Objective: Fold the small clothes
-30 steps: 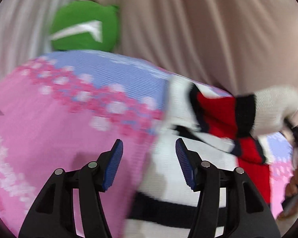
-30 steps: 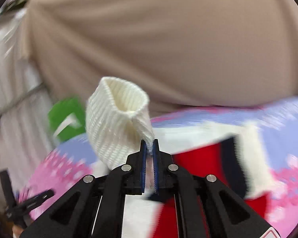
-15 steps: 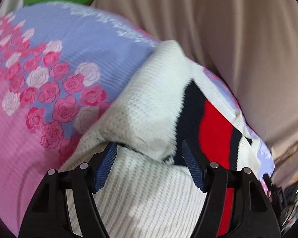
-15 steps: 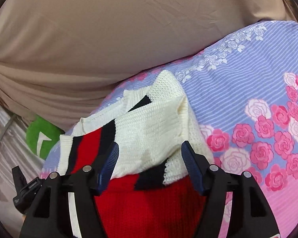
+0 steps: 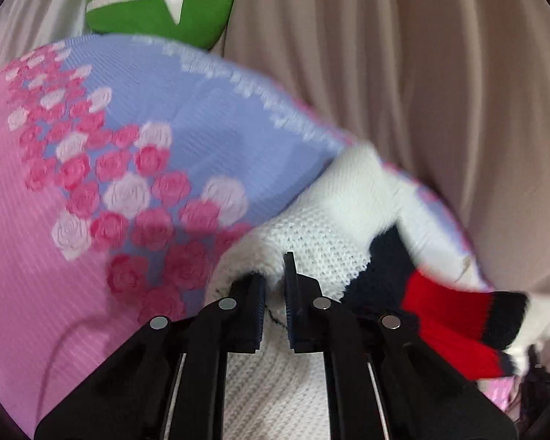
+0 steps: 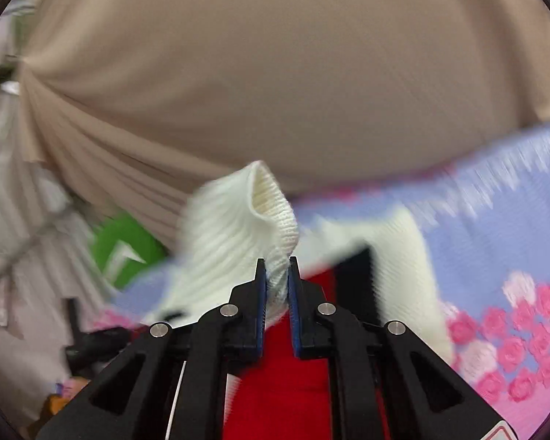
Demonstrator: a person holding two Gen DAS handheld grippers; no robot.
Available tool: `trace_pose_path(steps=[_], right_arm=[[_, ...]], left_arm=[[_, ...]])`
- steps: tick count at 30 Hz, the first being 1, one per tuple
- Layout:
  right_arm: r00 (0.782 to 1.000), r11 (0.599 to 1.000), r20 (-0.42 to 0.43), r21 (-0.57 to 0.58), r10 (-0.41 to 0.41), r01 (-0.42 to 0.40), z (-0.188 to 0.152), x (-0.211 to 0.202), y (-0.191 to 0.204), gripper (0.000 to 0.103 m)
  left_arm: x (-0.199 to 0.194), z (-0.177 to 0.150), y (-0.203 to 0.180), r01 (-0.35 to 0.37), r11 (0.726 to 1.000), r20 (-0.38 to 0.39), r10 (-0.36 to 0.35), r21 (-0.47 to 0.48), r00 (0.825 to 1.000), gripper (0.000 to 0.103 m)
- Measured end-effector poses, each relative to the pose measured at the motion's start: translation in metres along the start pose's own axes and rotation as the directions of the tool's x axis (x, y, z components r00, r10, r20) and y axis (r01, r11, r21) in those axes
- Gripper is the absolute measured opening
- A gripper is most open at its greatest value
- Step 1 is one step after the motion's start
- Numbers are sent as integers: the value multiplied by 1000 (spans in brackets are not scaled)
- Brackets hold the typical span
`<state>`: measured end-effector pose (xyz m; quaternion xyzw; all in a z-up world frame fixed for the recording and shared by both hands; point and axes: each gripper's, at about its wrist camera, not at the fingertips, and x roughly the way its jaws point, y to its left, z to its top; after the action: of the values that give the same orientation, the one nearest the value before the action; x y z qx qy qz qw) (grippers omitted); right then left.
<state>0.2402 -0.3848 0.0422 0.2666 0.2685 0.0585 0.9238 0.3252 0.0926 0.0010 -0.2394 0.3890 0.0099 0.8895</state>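
L gripper (image 5: 275, 286) is pinching the sweater (image 5: 322, 242) body, R gripper (image 6: 277, 282) is clamping its white cuff (image 6: 245, 216) raised, prob to fold the sleeve, sweater lying near the bed (image 5: 201, 110) back edge

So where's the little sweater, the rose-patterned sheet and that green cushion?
sweater (image 5: 322, 242): left wrist view, on its white knit just past the fingers.
rose-patterned sheet (image 5: 128, 168): left wrist view, on the rose print.
green cushion (image 5: 143, 0): left wrist view, on its green face by the white mark.
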Motion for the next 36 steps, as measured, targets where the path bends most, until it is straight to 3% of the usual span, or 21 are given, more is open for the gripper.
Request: trace_pose_path(steps=[1, 2, 4, 7, 8, 10, 11, 12, 14, 15, 16, 18, 19, 20, 21, 27, 31, 33, 34, 35, 36], right_arm=[[995, 997, -73, 40, -62, 65, -6, 20, -19, 10], [992, 993, -107, 84, -69, 78, -12, 30, -34, 10], [999, 995, -44, 104, 5, 0, -12, 12, -32, 10], [994, 996, 73, 33, 85, -87, -7, -19, -15, 10], [997, 998, 57, 30, 50, -52, -6, -15, -18, 10], [997, 996, -56, 61, -58, 62, -12, 12, -35, 10], [994, 994, -84, 84, -67, 74, -16, 22, -42, 7], [997, 993, -56, 98, -55, 60, -18, 16, -41, 8], [996, 991, 15, 102, -91, 89, -18, -5, -27, 14], [991, 991, 66, 80, -116, 111, -17, -17, -14, 22], [989, 992, 91, 53, -117, 112, -17, -23, -5, 22], [990, 997, 121, -25, -68, 71, -16, -28, 26, 25], [994, 997, 106, -71, -33, 40, -15, -24, 46, 35], [997, 993, 83, -115, -5, 14, -15, -14, 64, 47], [998, 988, 59, -157, 20, -11, -14, -3, 83, 50], [987, 936, -147, -333, 68, -114, -34, 105, 181, 50], [972, 927, -233, -363, 8, -94, -48, 168, 206, 50], [979, 913, -201, -404, -32, -53, -50, 180, 213, 50], [979, 897, -191, -441, -68, -24, -49, 185, 222, 45], [979, 886, -181, -464, -91, -4, -49, 186, 226, 22], [977, 883, -189, -469, -96, -4, -46, 189, 230, 7]], left_arm=[[12, -6, 2, -12, 1000, -26, 13, 9, 1000, 9], [13, -11, 3, 0, 1000, -4, 0, 17, 1000, 9], [9, -15, -3, -25, 997, 40, 22, 67, 999, 9], [8, -15, -3, -27, 997, 50, 24, 76, 998, 11], [9, -16, -3, -17, 997, 48, 14, 69, 999, 11], [10, -18, -3, -9, 998, 52, 5, 67, 999, 12], [10, -19, -4, -8, 998, 54, 4, 69, 999, 13], [7, -21, -3, -11, 997, 58, 7, 73, 998, 13], [5, -22, -4, -10, 997, 64, 5, 75, 998, 13], [5, -23, -4, -10, 997, 66, 5, 74, 998, 13], [5, -25, -4, -8, 997, 68, 3, 71, 998, 13], [6, -24, -4, -3, 998, 70, -1, 63, 998, 13], [6, -23, -3, 0, 998, 71, -4, 57, 997, 14], [6, -23, -3, 2, 999, 72, -6, 53, 997, 14], [5, -23, -3, 4, 999, 72, -8, 51, 997, 14], [3, -23, 0, 26, 999, 72, -29, 34, 997, 14], [3, -22, 1, 33, 999, 70, -35, 31, 997, 14], [3, -22, 1, 33, 999, 71, -35, 29, 997, 14], [3, -22, 0, 32, 999, 70, -34, 29, 997, 14], [3, -23, 0, 32, 999, 71, -33, 29, 997, 14], [3, -23, 0, 31, 999, 71, -33, 28, 997, 14]])
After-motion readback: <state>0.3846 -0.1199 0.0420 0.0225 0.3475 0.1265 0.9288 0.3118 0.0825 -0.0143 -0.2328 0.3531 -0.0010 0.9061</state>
